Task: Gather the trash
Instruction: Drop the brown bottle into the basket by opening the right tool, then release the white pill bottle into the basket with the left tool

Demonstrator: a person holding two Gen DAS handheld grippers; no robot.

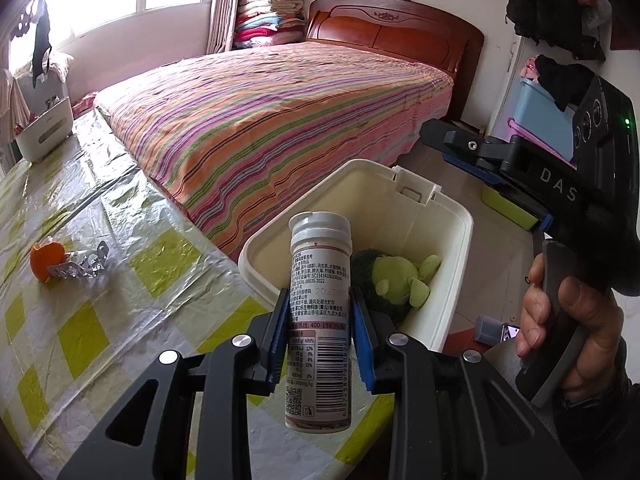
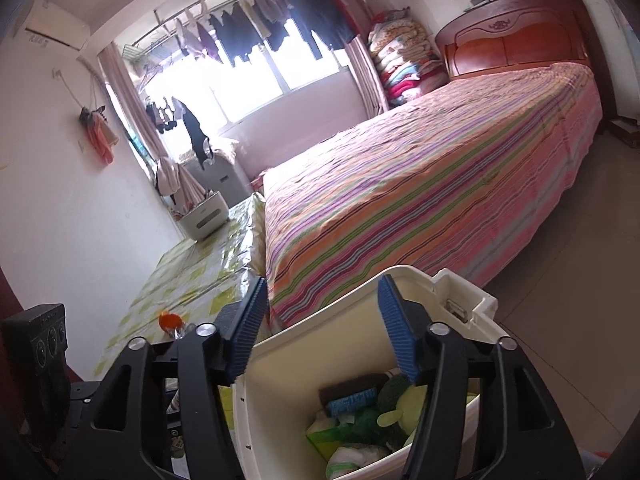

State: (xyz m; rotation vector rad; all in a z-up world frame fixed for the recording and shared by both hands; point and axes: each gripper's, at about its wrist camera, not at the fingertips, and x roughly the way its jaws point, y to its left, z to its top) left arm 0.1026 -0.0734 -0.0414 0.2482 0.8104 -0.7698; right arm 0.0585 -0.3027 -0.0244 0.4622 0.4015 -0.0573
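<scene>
- White pill bottle (image 1: 319, 320), cap up, clamped upright at mid-label between the blue pads of the left gripper (image 1: 320, 336), held above the table edge just beside the bin.
- Cream trash bin (image 1: 460, 236) standing open on the floor between table and striped bed (image 1: 280, 120), already holding a green plush toy (image 1: 400, 280), wrappers and a dark box.
- Right gripper (image 2: 320, 328) poised over the bin mouth, jaws apart with nothing between them.
- Still out on the checked tablecloth (image 1: 80, 320): an orange peel (image 1: 47, 261) touching a crumpled foil blister pack (image 1: 86, 266).
- Judged step: dropping the bottle into the bin. Best done by carrying it fully past the near rim, over the open middle, before easing the pads apart.
- Worth keeping clear of the right gripper and of the rim to avoid a bounce onto the floor.
</scene>
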